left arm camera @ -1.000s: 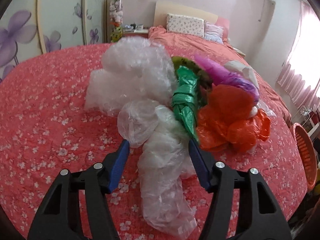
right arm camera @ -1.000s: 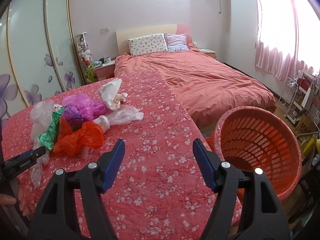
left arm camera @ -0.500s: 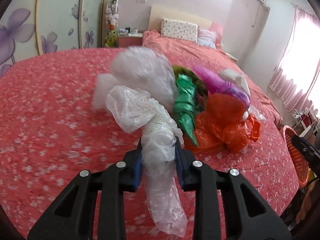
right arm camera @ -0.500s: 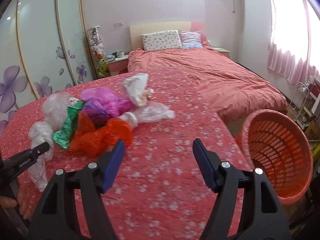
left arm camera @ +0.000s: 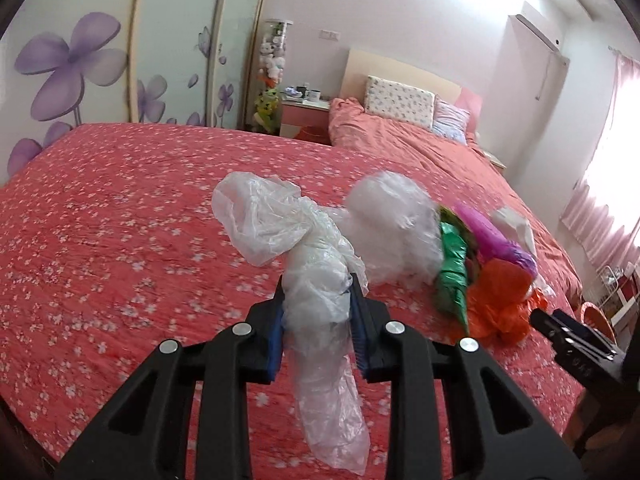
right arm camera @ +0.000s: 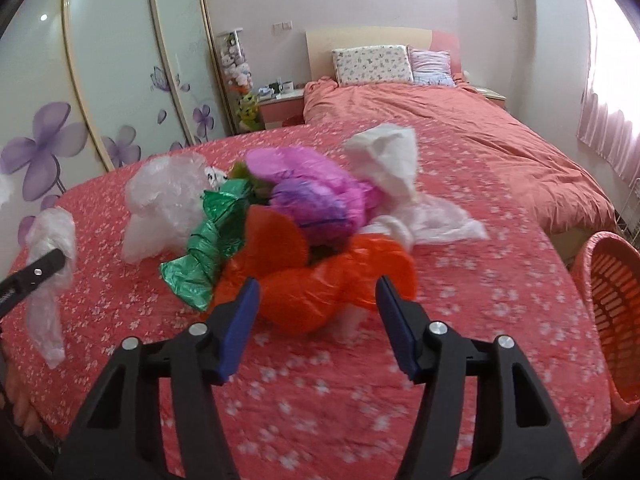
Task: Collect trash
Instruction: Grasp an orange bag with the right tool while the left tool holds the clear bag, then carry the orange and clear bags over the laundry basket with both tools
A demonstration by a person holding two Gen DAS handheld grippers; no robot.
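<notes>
My left gripper [left arm camera: 318,300] is shut on a clear plastic bag [left arm camera: 304,248], lifted off the red flowered cover, its tail hanging below the blue pads. That same clear plastic bag [right arm camera: 50,248] and the left gripper's finger [right arm camera: 44,266] show at the left edge of the right wrist view. A pile of crumpled bags lies on the cover: an orange bag [right arm camera: 316,276], a green bag [right arm camera: 208,248], a purple bag [right arm camera: 308,188], a white bag [right arm camera: 388,164] and a clear wad [right arm camera: 164,200]. My right gripper [right arm camera: 318,300] is closing, its jaws on either side of the orange bag's near edge without pressing it.
An orange laundry basket [right arm camera: 612,304] stands off the right edge of the red flowered cover [right arm camera: 480,320]. Beyond it is a bed [right arm camera: 460,120] with pillows and a nightstand [right arm camera: 280,100]. Flowered wardrobe doors [right arm camera: 100,80] line the left wall.
The left gripper shut on the clear bag and lifted it up and to the left. The right gripper swung left from the basket side up to the orange bag, jaws narrowing.
</notes>
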